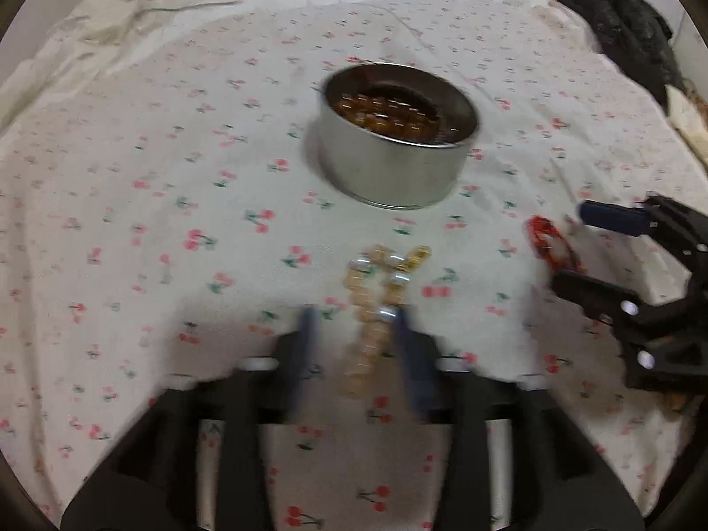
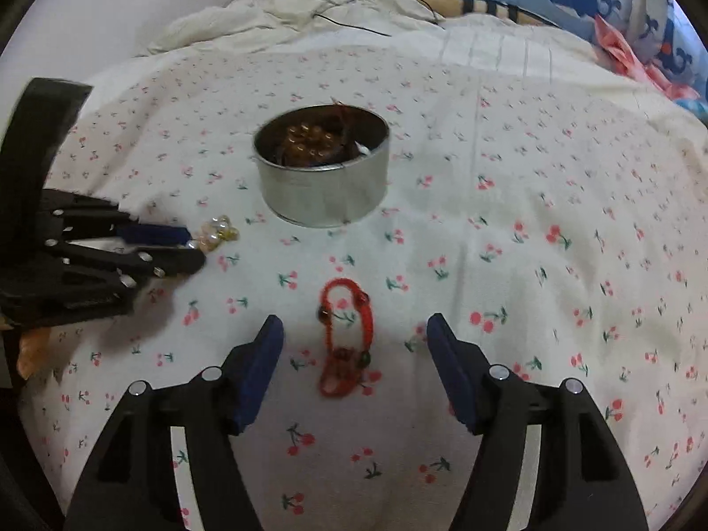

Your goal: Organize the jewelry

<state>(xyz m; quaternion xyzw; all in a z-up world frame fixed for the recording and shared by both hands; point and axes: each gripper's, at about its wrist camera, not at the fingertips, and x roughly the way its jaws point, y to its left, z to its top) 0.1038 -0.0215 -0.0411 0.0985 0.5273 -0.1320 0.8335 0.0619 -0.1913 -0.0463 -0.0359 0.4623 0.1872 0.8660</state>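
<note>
Blue-padded left gripper (image 1: 354, 323) jaws stand spread around a pale beaded bracelet (image 1: 376, 305) lying on the cherry-print bedsheet (image 1: 155, 177). Right gripper (image 2: 354, 332), also spread wide, straddles a red cord bracelet (image 2: 347, 336). Beyond both, a round metal tin (image 2: 323, 168) holds amber-brown beads (image 2: 309, 144).

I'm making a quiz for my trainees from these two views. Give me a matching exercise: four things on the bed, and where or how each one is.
Things:
1. tin
2. red string bracelet
3. pale bead bracelet
4. brown beads

Places:
A. between the open right tongs
B. inside the tin
C. between the left tongs
D. upright on the cherry-print sheet

Pairs: 1-D, 2-A, 3-C, 4-B
</note>
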